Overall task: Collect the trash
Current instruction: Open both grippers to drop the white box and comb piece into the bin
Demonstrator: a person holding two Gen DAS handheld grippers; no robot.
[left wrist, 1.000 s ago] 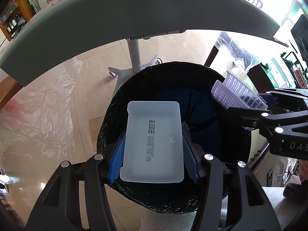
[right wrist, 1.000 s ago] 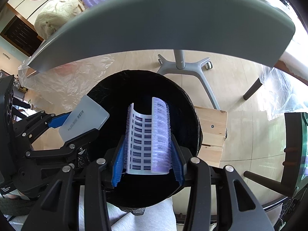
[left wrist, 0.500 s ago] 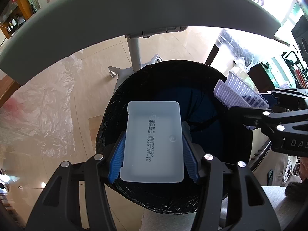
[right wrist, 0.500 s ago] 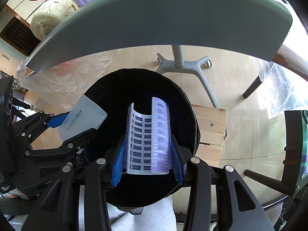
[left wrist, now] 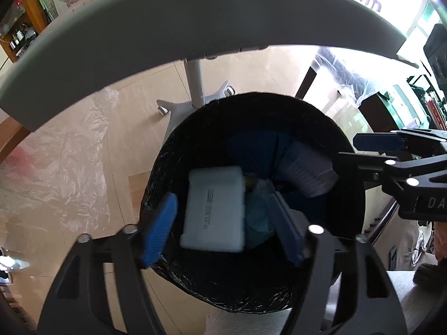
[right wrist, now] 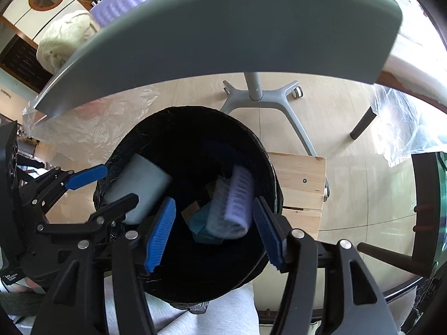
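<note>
A black-lined trash bin (left wrist: 251, 100) (right wrist: 181, 114) sits on the floor right below both grippers. My left gripper (left wrist: 223, 229) (right wrist: 120, 182) hangs over it with its jaws opening. A white plastic tray (left wrist: 213, 209) (right wrist: 142, 187) is loose between them, clear of both pads, dropping into the bin. My right gripper (right wrist: 215, 233) (left wrist: 363, 150) also has its jaws opening. A curled purple perforated sheet (right wrist: 237, 201) (left wrist: 307, 173) has left its pads and lies blurred inside the bin over teal and dark trash.
A grey tabletop (left wrist: 195, 28) (right wrist: 223, 28) overhangs the bin, on a pedestal with a wheeled base (right wrist: 257, 92). A wooden crate (right wrist: 299, 184) stands right of the bin. Clear plastic sheeting (left wrist: 56, 153) covers the floor at left. A person's grey-trousered lap (right wrist: 223, 315) is below.
Both grippers went from shut to open. The white tray slipped out of the left pads and the purple sheet out of the right pads, both dropping down into the bin.
</note>
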